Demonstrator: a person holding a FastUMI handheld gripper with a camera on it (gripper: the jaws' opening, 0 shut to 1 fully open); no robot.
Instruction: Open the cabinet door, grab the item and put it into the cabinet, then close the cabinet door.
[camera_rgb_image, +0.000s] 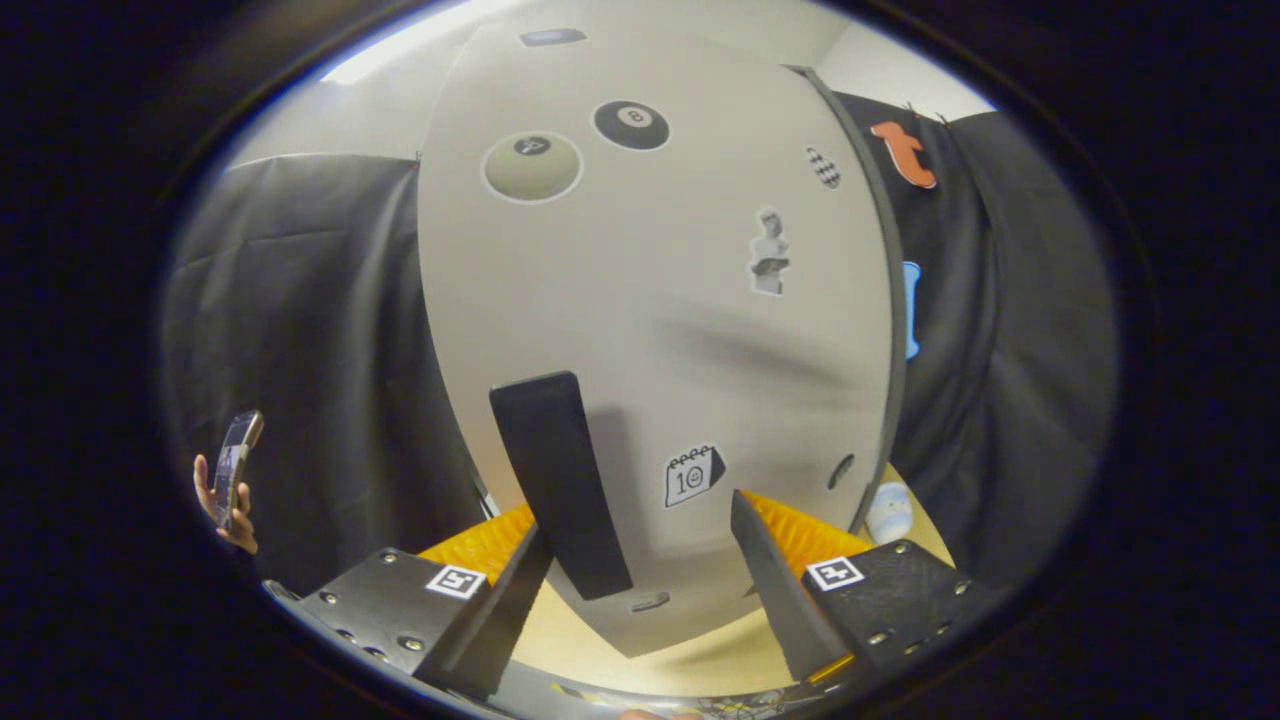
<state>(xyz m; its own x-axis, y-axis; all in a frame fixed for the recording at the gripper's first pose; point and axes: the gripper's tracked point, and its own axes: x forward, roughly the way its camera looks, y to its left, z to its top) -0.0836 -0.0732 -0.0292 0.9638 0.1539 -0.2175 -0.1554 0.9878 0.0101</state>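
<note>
A white cabinet door (650, 300) with several stickers stands close in front of me and looks shut. Its black vertical bar handle (560, 480) is on the door's lower left part. My gripper (640, 525) is open right at the door. The handle's lower end sits between the fingers, against the left finger (510, 600), while the right finger (770, 570) stands well apart from it. Nothing is gripped. A pale bluish-white item (888, 512) lies on the table to the right of the cabinet, partly hidden by its edge.
The cabinet stands on a light wooden table (620, 650). Black cloth (330, 350) hangs on both sides of it. At the far left a hand (225, 500) holds up a phone.
</note>
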